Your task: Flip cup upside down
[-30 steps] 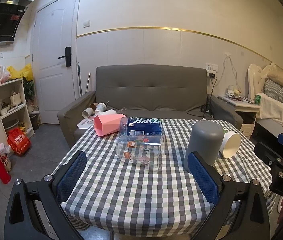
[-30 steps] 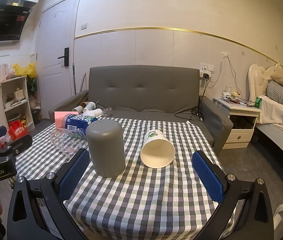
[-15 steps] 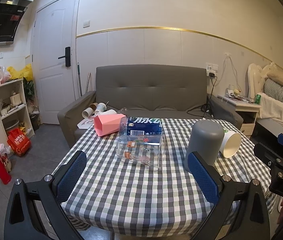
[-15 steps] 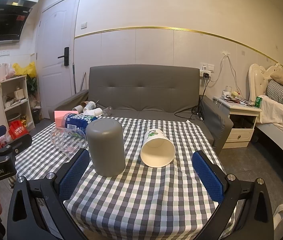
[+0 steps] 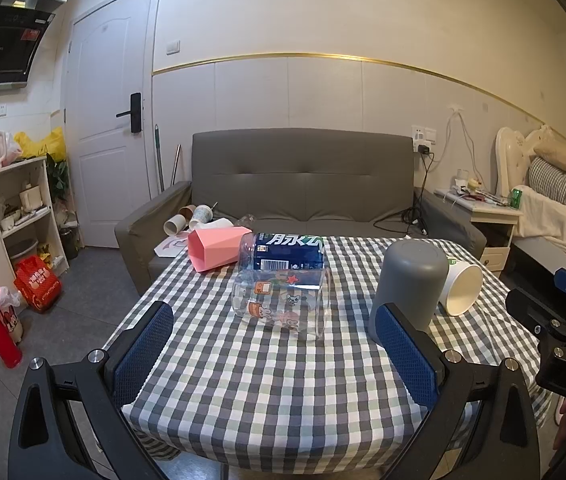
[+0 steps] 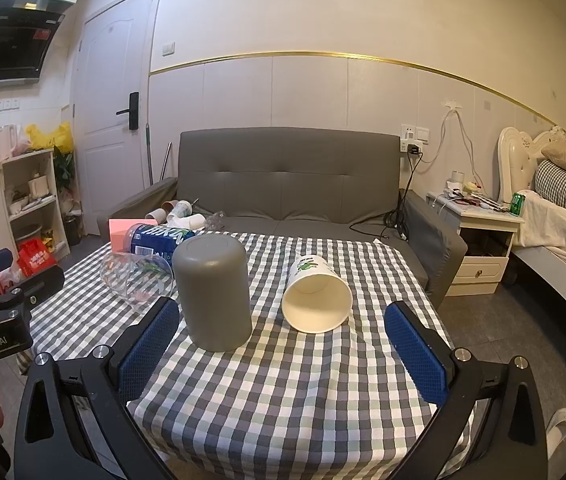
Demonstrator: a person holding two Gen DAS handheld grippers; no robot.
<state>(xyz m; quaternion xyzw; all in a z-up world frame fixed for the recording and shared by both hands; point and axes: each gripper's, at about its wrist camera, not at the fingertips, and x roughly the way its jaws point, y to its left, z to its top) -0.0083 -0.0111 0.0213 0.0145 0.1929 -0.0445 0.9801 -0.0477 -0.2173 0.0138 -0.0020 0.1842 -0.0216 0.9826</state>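
Both the left gripper (image 5: 279,354) and right gripper (image 6: 283,346) gape empty; risk: the side-lying white paper cup (image 6: 317,294) rolls or crumples when pinched, nudging the inverted grey plastic cup (image 6: 213,292).

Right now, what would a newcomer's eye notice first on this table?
The grey cup stands upside down near the table's middle. Beside it, a white paper cup lies on its side, mouth toward the camera. Further left, a clear glass also lies on its side.
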